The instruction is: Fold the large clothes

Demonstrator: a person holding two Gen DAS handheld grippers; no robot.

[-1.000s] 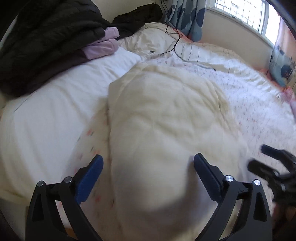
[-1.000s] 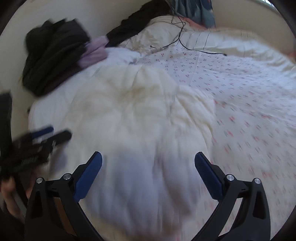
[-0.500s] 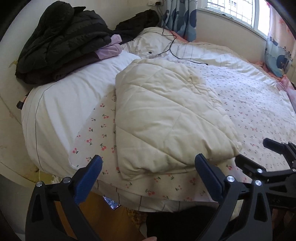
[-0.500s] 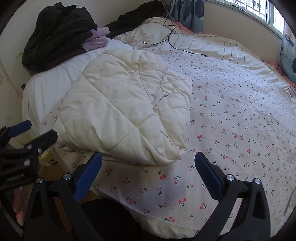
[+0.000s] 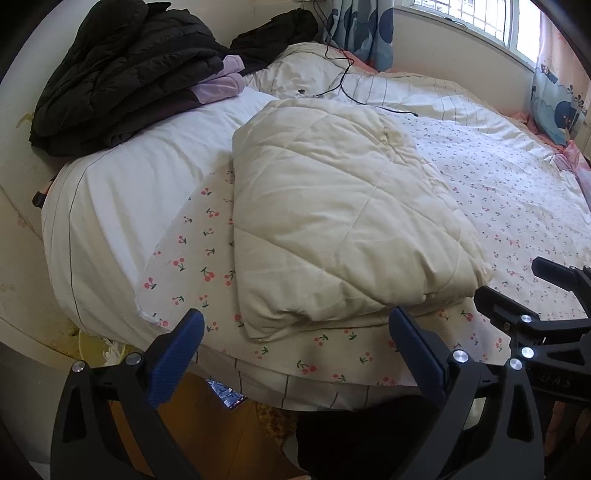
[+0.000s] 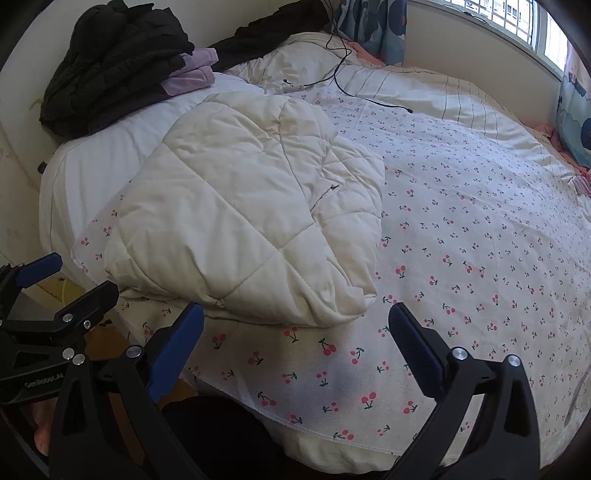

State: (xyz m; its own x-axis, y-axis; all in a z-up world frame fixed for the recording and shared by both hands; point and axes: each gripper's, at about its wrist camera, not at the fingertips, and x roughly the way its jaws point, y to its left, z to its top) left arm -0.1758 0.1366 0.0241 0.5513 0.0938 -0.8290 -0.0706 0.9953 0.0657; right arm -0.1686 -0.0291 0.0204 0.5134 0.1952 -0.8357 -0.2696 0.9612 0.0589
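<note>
A cream quilted padded garment point(image 5: 332, 218) point(image 6: 251, 218) lies folded into a thick rectangle on the cherry-print sheet point(image 5: 517, 192) point(image 6: 480, 240), close to the bed's near edge. My left gripper point(image 5: 295, 332) hangs open just short of the bed edge, nothing between its blue pads. My right gripper point(image 6: 295, 328) is open too, held over the sheet's near edge to the right of the garment. Each gripper shows in the other's view: the right gripper point(image 5: 524, 291) at the right, the left gripper point(image 6: 59, 280) at the left.
A pile of black jackets point(image 5: 122, 70) point(image 6: 118, 59) with a lilac garment point(image 5: 221, 81) sits on the white pillow point(image 5: 129, 192) at the back left. A black cable point(image 5: 343, 88) lies across the far bedding. Wooden floor point(image 5: 207, 435) shows below the bed edge. A window point(image 5: 480, 18) is at the back right.
Both grippers have drawn back from the garment, which filled the views blurred a second ago. It now lies still and folded on the bed, both grippers empty at the bed's edge.
</note>
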